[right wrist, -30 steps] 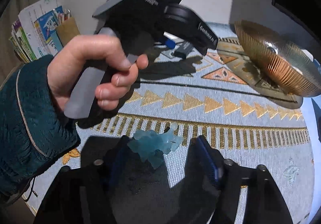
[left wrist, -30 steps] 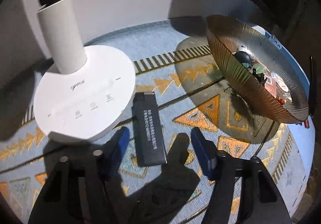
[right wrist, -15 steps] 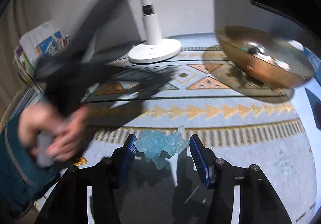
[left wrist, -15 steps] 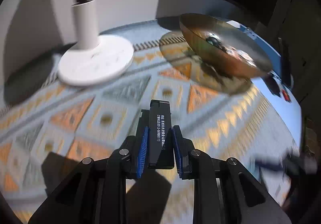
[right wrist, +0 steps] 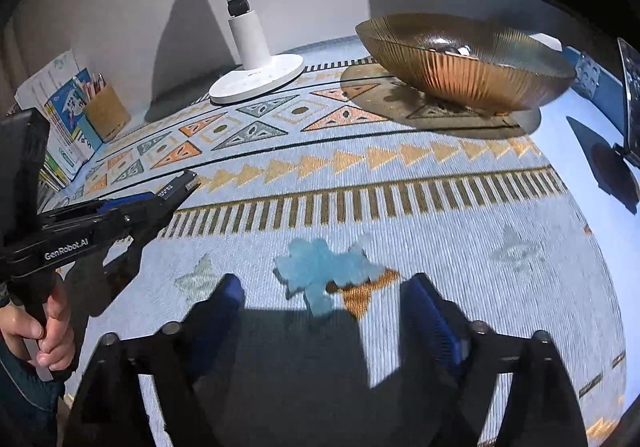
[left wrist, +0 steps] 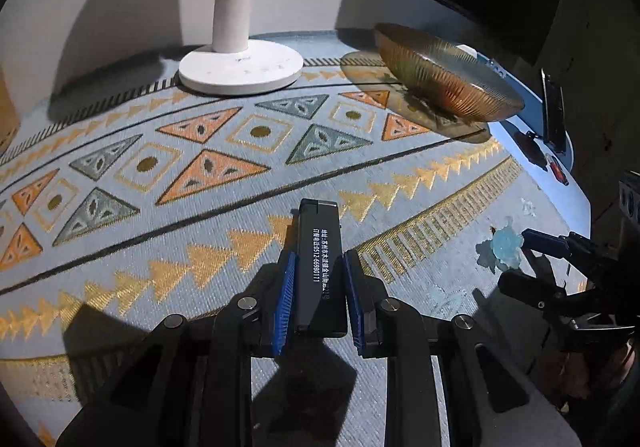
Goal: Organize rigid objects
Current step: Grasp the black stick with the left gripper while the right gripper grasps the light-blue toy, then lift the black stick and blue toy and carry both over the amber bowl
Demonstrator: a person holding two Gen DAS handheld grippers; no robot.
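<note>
My left gripper [left wrist: 318, 289] is shut on a flat black bar with white print [left wrist: 320, 259], held above the patterned cloth. From the right wrist view the same bar [right wrist: 180, 185] sticks out of that gripper [right wrist: 176, 187] at the left, with a person's hand on its handle. A pale blue translucent figure [right wrist: 320, 273] lies on the cloth just ahead of my right gripper [right wrist: 324, 307], whose jaws are opening and stand wide, touching nothing. The figure [left wrist: 504, 253] also shows at the right of the left wrist view. A ribbed amber glass bowl [right wrist: 464, 63] with small items inside stands at the back right.
A white lamp base with its pole [right wrist: 256, 79] stands at the back centre by the wall. A wooden pen holder and booklets [right wrist: 80, 111] sit at the far left. A dark device on a stand [right wrist: 630, 103] is at the right edge.
My left gripper closed on the black bar beside the lamp base, lifted it and carried it back toward the near side. My right gripper's jaws spread wider around the blue figure.
</note>
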